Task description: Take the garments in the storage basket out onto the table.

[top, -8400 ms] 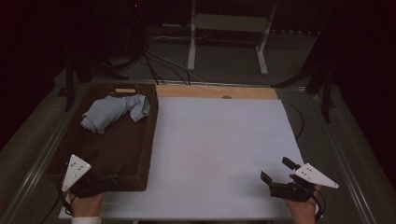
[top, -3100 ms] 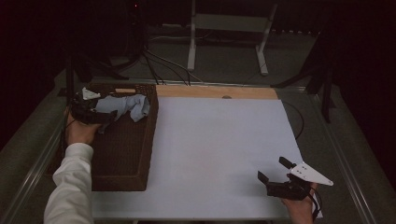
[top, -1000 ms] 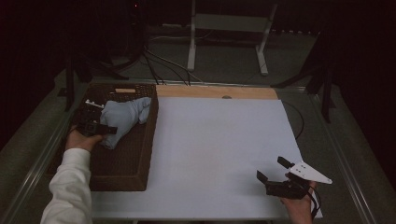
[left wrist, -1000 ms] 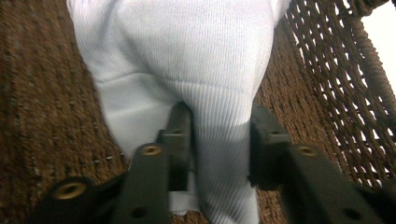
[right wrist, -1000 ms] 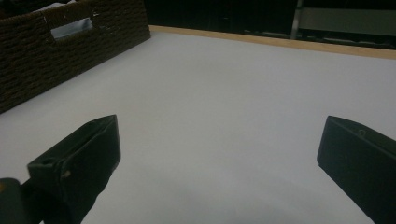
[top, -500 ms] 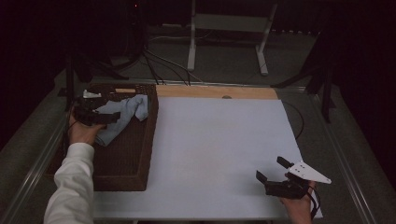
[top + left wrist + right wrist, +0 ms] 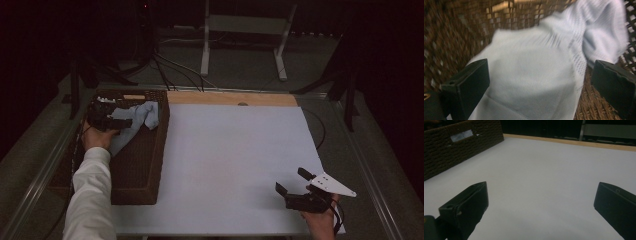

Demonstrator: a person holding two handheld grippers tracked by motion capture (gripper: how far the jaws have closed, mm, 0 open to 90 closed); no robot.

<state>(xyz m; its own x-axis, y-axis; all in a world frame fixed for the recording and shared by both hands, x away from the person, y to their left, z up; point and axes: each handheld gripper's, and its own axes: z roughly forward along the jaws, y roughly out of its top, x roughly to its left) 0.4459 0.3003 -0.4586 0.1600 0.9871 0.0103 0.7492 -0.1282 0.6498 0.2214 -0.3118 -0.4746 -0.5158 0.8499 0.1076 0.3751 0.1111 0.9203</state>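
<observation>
A light blue knitted cloth [image 7: 142, 114] lies crumpled in the far end of a dark wicker basket [image 7: 162, 145] at the table's left. My left gripper [image 7: 120, 121] is down in the basket against the cloth. In the left gripper view the cloth [image 7: 536, 45] bulges between the two black jaws of my left gripper [image 7: 537, 72], which stand wide and do not press on it. These jaws have just been opening and then eased in slightly. My right gripper [image 7: 291, 181] rests open near the table's front right, nothing between its fingers [image 7: 541, 195].
The white table top [image 7: 235, 150] stretches from the basket to the right edge. A wooden strip [image 7: 230, 98] runs along its far edge. The basket's side wall with a handle slot [image 7: 461, 135] shows at the left of the right gripper view. Cables and a stand lie beyond the table.
The left hand has moved towards the far end of the basket, and its jaws have opened around the cloth. The cloth has settled lower. The right gripper has stayed put.
</observation>
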